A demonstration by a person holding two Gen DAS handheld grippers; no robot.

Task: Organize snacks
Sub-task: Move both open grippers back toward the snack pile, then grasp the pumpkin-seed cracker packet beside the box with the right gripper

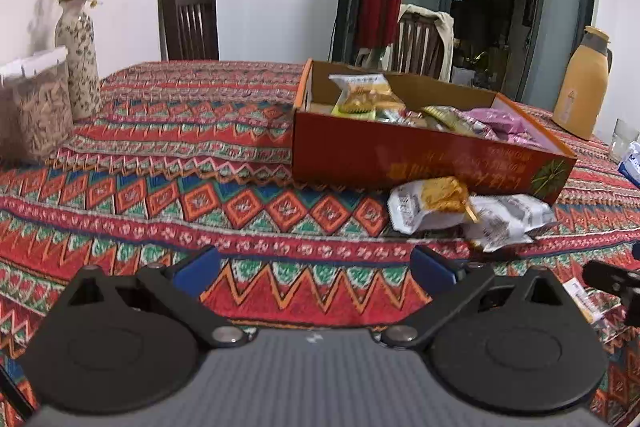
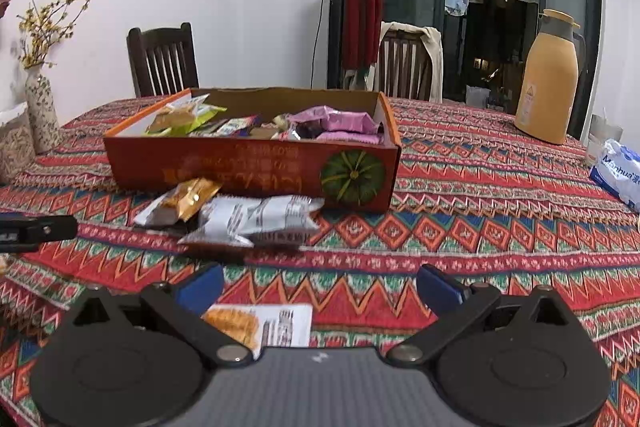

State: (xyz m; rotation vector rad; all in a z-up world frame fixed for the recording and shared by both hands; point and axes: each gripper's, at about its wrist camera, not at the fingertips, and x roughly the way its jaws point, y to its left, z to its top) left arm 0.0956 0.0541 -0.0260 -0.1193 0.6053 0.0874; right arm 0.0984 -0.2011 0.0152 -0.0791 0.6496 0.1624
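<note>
While my left tool point(image 1: 316, 269) hangs wide open and empty above the bench point(image 1: 180, 187), the orange box point(image 1: 400, 155) sits ahead and to its right, with two loose snack packets point(image 1: 460, 215) just beside its near wall, likely waiting to go in. From my right tool point(image 2: 318, 287), also spread and holding nothing, those packets point(image 2: 248, 215) lie ahead-left, and a flat packet point(image 2: 264, 323) lies directly beneath its fingers, probably my next pick.

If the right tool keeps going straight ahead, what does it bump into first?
Probably the white snack packet on the tablecloth, just left of straight ahead. The open right tool points over it toward the orange box behind it. Depth is hard to judge, so it might slide past and hit the box.
</note>
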